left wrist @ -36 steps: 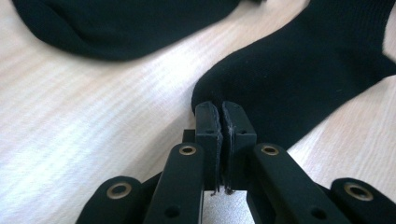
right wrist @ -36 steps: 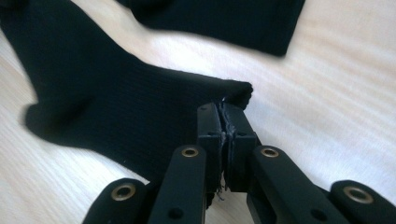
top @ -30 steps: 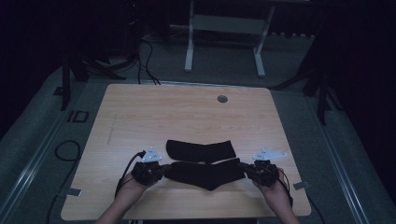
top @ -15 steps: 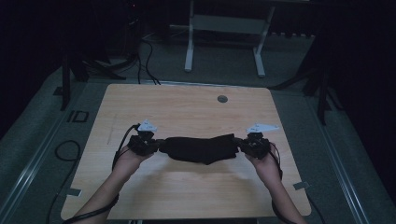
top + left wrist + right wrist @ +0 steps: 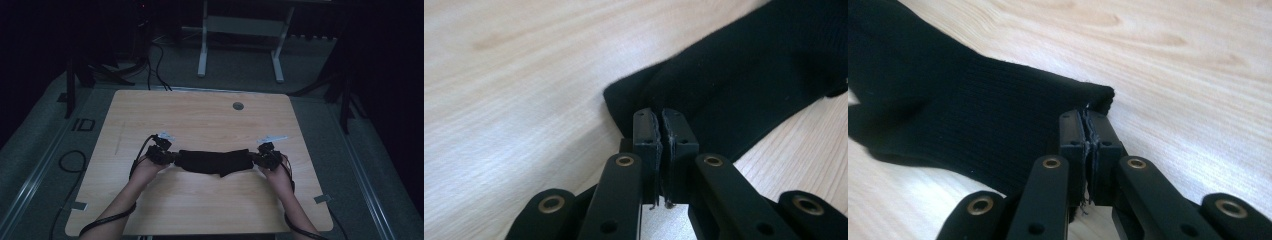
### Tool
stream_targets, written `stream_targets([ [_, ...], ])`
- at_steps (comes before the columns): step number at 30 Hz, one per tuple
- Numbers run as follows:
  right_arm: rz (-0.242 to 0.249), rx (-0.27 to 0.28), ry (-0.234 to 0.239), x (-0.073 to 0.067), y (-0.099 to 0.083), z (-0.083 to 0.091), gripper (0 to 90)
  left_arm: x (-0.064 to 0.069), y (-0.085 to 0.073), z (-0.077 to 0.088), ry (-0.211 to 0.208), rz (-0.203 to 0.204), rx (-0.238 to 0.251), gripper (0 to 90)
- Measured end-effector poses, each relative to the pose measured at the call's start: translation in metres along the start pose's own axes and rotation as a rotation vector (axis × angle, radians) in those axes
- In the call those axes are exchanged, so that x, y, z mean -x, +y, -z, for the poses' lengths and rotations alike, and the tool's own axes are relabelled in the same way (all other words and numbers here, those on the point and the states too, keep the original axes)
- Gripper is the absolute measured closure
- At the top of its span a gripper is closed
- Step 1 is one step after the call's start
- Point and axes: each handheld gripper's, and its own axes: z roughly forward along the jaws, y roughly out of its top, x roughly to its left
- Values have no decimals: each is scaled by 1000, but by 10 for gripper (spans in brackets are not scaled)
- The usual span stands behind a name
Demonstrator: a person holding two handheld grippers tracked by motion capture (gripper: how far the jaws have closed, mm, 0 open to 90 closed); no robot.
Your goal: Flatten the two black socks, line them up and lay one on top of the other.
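Since a second ago the black sock I pinch between left gripper and right gripper sits farther up the table; the pinched edges are hidden.

The high view looks forward and down on the whole table from above. Each gripper view sits close behind its own jaws, facing the black cloth all three views share.

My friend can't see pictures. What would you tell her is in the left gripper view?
Two black gripper jaws are pinched shut on the edge of a black knitted sock, which lies on a light wooden table. The left gripper comes up from the bottom of the picture, and the sock stretches away to the upper right.
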Motion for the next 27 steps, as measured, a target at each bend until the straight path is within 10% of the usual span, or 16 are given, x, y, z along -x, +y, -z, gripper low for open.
stream_targets([
  [15, -5, -6, -8, 6, -6, -7, 868, -4, 0, -11, 29, 8, 2, 859],
  [22, -10, -9, 0, 7, -5, -7, 865, -4, 7, -1, 46, 42, 102, 859],
  [27, -8, -10, -1, 8, -5, -8, 866, -7, 6, -16, 64, 27, -3, 859],
])
